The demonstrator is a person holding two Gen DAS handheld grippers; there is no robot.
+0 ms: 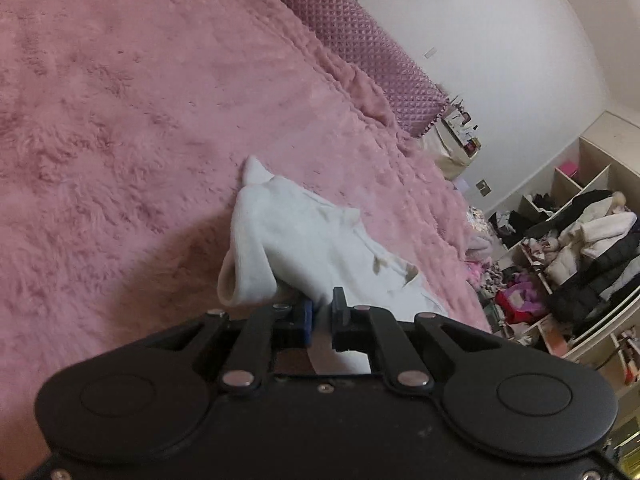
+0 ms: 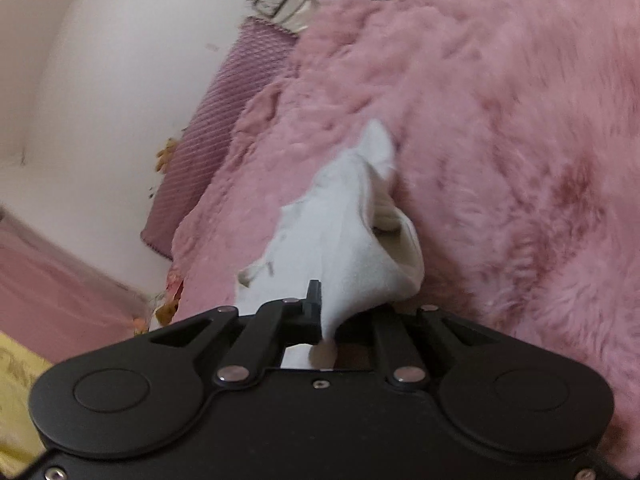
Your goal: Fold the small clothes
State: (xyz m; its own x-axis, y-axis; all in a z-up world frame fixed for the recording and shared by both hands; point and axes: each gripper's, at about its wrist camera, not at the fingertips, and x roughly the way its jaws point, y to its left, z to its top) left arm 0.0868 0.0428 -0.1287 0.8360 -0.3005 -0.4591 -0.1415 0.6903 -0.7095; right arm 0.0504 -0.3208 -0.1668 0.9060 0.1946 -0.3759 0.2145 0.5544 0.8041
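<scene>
A small white garment (image 1: 304, 240) lies partly lifted over the fluffy pink bed cover (image 1: 120, 120). My left gripper (image 1: 322, 312) is shut on one edge of it, with a sleeve opening hanging to the left of the jaws. In the right wrist view the same white garment (image 2: 340, 232) stretches away from my right gripper (image 2: 326, 320), which is shut on another edge. The cloth folds over the right finger and hides it. The far tip of the garment rests on the pink cover (image 2: 520, 120).
A quilted purple headboard cushion (image 1: 360, 40) runs along the far side of the bed, by a white wall. Open shelves (image 1: 580, 248) stuffed with clothes stand at the right. A nightstand with clutter (image 1: 460, 136) stands at the bed's corner.
</scene>
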